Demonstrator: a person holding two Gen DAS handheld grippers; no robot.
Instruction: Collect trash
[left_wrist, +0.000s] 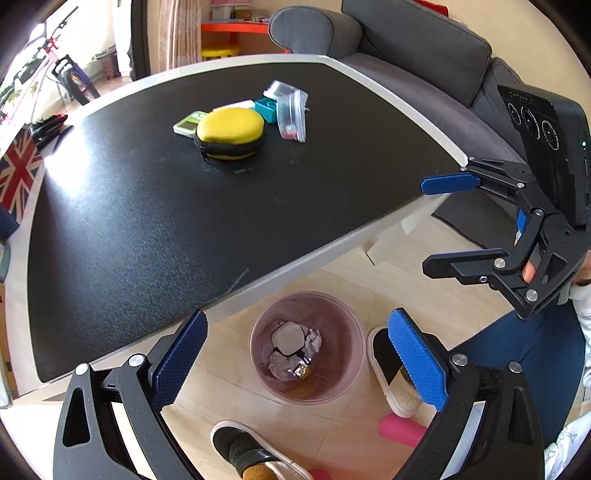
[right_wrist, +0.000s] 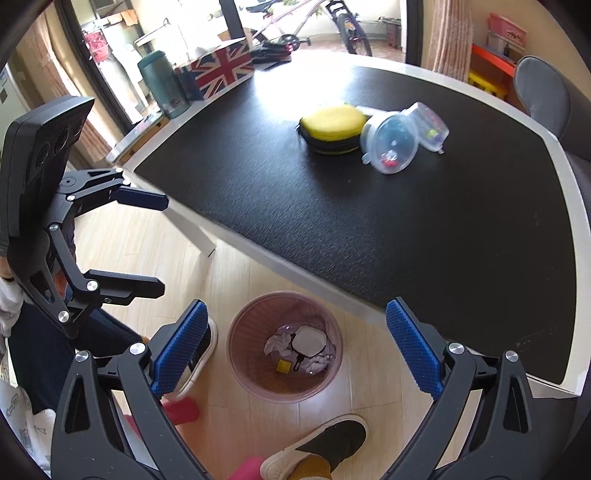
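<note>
both grippers hover over the round pink plastic waste bin at lower centre, crumpled paper trash inside; left gripper and right gripper gape empty; drop step looks done, next fetch calls for remaining table litter.

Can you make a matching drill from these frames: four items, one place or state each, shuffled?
Items:
1. yellow zip case
2. pink bin
3. left gripper
4. flag-print box

Places/states:
A. on the floor beside the table, trash inside
B. at the table's edge, next to a green flask
C. open, nothing between its fingers
D. on the black table top

Pairs: 1-D, 2-A, 3-C, 4-B
</note>
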